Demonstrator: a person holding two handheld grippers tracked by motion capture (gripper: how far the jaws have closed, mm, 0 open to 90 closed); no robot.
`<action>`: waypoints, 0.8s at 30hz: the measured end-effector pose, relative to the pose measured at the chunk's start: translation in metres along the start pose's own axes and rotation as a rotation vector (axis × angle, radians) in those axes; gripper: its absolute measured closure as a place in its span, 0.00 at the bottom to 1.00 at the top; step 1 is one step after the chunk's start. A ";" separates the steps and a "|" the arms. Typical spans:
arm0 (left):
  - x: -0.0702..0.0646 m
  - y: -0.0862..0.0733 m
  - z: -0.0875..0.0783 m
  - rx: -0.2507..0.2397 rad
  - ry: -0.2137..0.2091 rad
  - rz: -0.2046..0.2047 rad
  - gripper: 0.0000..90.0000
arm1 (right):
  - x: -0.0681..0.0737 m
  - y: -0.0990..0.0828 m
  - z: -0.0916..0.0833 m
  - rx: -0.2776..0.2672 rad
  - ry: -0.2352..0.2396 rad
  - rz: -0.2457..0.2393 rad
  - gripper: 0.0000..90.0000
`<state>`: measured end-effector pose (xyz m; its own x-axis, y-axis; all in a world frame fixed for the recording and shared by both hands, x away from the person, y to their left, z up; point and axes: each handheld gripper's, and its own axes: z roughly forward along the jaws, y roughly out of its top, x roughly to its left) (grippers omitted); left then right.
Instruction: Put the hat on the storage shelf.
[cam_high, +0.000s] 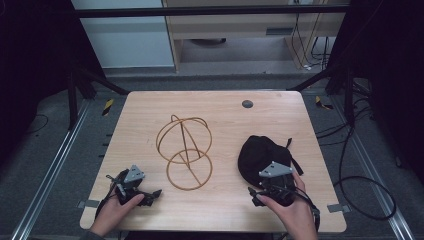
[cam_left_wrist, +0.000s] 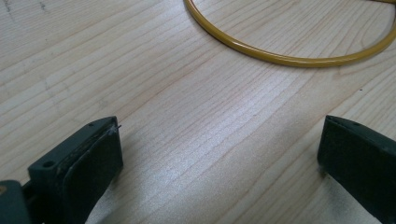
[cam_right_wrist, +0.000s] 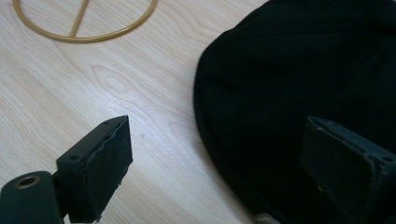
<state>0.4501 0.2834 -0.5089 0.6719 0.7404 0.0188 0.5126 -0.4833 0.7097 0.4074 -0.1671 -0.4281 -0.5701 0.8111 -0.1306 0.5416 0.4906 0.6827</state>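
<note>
A gold wire hat stand (cam_high: 184, 150) stands in the middle of the wooden table (cam_high: 150, 107), a round ring base below a wire dome. A black cap (cam_high: 260, 152) lies to its right, strap trailing right. My left gripper (cam_high: 150, 196) rests near the front left, held by a hand, jaws open over bare wood; the stand's ring base (cam_left_wrist: 289, 58) curves just beyond them. My right gripper (cam_high: 260, 187) sits at the cap's near edge, open, with one jaw over wood and the other over the black cap (cam_right_wrist: 299, 74). The ring base (cam_right_wrist: 84, 32) shows at upper left there.
A small round grey grommet (cam_high: 247, 104) is set into the table's far side. Black cables (cam_high: 360, 185) lie on the floor to the right. Metal rails (cam_high: 55, 160) run along the table's left and right sides.
</note>
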 end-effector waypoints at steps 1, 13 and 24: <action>0.000 0.000 0.000 -0.001 0.001 -0.002 0.00 | -0.004 0.005 -0.006 0.019 -0.007 -0.015 0.11; -0.001 0.000 -0.001 0.001 0.002 -0.003 0.00 | -0.033 0.030 -0.023 0.090 -0.013 -0.062 0.15; -0.002 -0.002 -0.002 0.001 0.001 -0.001 0.00 | -0.068 0.056 -0.025 0.176 0.005 -0.093 0.21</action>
<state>0.4469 0.2832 -0.5089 0.6710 0.7412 0.0184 0.5138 -0.4828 0.7091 0.4609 -0.2023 -0.3632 -0.6255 0.7584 -0.1832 0.5861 0.6118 0.5312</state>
